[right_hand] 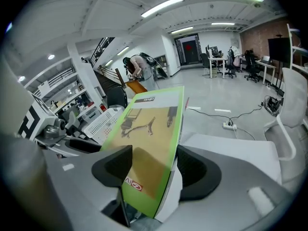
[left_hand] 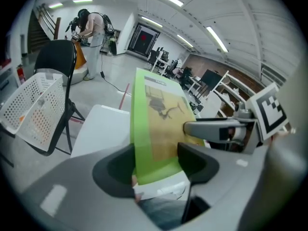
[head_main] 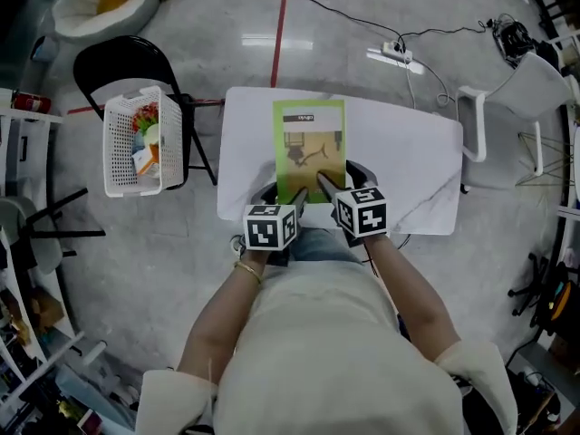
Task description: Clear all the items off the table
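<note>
The green box [head_main: 309, 148], flat with a tan picture on its face, is where we begin: it is held in the air over the near half of the white table [head_main: 408, 161], long side running away from us, far end tilted upward and near end out past the table's near edge, above our lap. Both tongs are clamped on that near end. The left tongs [head_main: 292, 203] pinch the box at its near left corner, and in the left gripper view the box fills the gap between the two dark pads. The right tongs [head_main: 326, 187] bite just beside them on the near right, one jaw lying across the printed face and the other behind the box. The two marker cubes sit side by side, close to our body. Well to the left of the table, a white perforated basket [head_main: 136, 143] holding a few colourful items rests on a black chair [head_main: 113, 62]. A white chair [head_main: 517, 89] stands by the table's right end.
</note>
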Motion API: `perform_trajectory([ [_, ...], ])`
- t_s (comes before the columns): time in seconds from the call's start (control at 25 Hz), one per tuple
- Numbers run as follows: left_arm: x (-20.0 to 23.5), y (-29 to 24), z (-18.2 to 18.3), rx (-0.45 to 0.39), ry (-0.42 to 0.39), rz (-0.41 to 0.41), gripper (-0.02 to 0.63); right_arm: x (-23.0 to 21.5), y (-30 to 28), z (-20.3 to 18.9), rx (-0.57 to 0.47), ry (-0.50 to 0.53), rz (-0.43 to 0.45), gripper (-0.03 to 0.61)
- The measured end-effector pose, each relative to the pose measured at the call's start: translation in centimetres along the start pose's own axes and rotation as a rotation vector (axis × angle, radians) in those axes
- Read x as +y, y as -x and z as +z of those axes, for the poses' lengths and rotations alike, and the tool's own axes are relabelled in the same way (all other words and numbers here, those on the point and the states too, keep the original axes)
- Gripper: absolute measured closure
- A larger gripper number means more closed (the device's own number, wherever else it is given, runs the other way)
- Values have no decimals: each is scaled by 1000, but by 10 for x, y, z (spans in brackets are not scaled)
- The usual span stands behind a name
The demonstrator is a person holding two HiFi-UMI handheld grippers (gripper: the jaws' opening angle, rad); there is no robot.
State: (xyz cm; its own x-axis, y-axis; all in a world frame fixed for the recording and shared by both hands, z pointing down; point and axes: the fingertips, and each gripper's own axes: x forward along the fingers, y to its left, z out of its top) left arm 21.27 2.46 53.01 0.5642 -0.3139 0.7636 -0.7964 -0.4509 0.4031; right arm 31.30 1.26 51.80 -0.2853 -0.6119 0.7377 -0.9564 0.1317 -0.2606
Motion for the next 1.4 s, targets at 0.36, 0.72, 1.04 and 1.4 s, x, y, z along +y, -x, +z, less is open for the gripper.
perform_trajectory([
  [0.36, 37, 50, 16, -105, 48, 51, 339, 59, -6, 36, -16, 110, 67, 293],
  [0.72, 102, 102, 32, -182, 87, 89, 339, 138, -30, 72, -37, 196, 118, 302],
  [1.04, 176, 155, 40, -192, 101, 109, 339, 222, -62, 95, -17, 218, 153, 307],
  [1.4, 265, 207, 33, -222, 174, 171, 339, 318, -109, 109, 21, 301, 233, 307],
])
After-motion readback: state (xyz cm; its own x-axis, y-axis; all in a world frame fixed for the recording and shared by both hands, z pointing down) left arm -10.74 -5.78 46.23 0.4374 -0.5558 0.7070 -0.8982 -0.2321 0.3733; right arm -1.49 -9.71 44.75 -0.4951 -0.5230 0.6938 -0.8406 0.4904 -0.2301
